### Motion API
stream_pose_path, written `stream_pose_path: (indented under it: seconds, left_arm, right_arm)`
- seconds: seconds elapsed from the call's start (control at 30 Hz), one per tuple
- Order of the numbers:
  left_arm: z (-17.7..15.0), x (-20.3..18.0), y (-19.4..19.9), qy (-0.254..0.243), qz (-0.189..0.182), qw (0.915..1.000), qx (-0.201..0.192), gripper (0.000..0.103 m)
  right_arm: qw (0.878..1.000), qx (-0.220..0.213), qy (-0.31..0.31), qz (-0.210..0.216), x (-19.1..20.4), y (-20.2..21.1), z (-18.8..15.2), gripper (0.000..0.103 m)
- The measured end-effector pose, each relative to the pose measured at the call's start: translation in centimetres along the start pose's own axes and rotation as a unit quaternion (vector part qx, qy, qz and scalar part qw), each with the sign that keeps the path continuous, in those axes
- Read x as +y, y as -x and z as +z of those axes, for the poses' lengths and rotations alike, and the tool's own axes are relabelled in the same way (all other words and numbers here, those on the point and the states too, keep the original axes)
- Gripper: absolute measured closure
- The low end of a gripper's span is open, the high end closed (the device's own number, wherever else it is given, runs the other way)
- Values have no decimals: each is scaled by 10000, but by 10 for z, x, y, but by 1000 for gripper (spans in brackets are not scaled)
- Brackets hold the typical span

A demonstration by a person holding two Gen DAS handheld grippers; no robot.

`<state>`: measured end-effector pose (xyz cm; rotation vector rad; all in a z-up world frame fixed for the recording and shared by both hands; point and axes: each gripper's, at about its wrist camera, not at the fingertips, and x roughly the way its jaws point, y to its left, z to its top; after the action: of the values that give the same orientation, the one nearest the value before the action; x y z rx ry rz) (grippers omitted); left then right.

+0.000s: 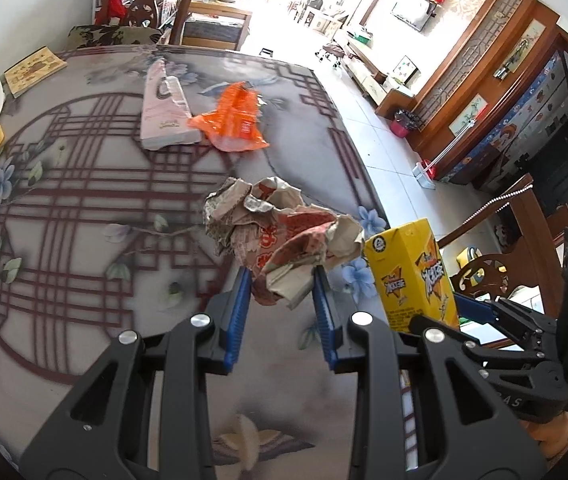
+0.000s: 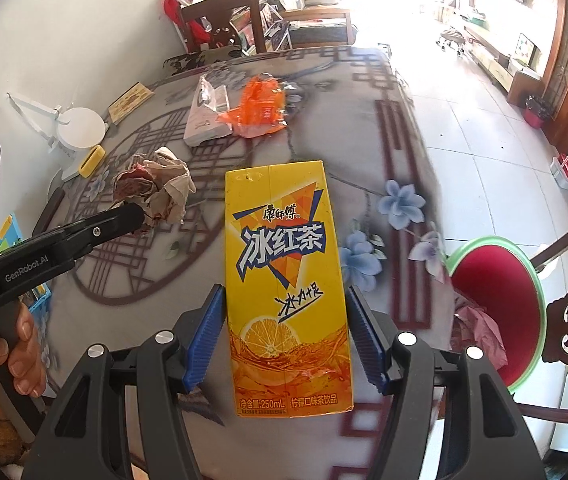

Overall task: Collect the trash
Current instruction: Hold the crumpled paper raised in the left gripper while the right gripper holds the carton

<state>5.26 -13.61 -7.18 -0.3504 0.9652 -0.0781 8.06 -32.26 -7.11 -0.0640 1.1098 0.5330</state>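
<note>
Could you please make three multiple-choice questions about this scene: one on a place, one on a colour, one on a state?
1. Where does the orange wrapper lie?
A. on the floor
B. on the table beside the pink packet
C. on a chair

2. What colour is the drink carton?
A. yellow
B. green
C. white

3. What is the left gripper doing?
A. hanging empty
B. holding the carton
C. clamping the crumpled paper

Answers: B, the wrapper touches the packet on the table; A, its faces are yellow; C, the blue pads pinch the wad.
</note>
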Motion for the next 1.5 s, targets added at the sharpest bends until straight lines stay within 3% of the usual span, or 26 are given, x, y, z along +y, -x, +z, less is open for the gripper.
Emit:
stream_pose_path:
  seconds: [0.53, 1.5]
  left_arm:
    - [-2, -16, -10, 34, 39, 10000, 72, 73]
    - [2, 0, -12, 145, 50, 9998, 129, 73]
  right_arm:
    - [10000, 47, -66, 52, -19, 2, -3, 44]
    - [9999, 133, -22, 42, -9, -10, -3, 44]
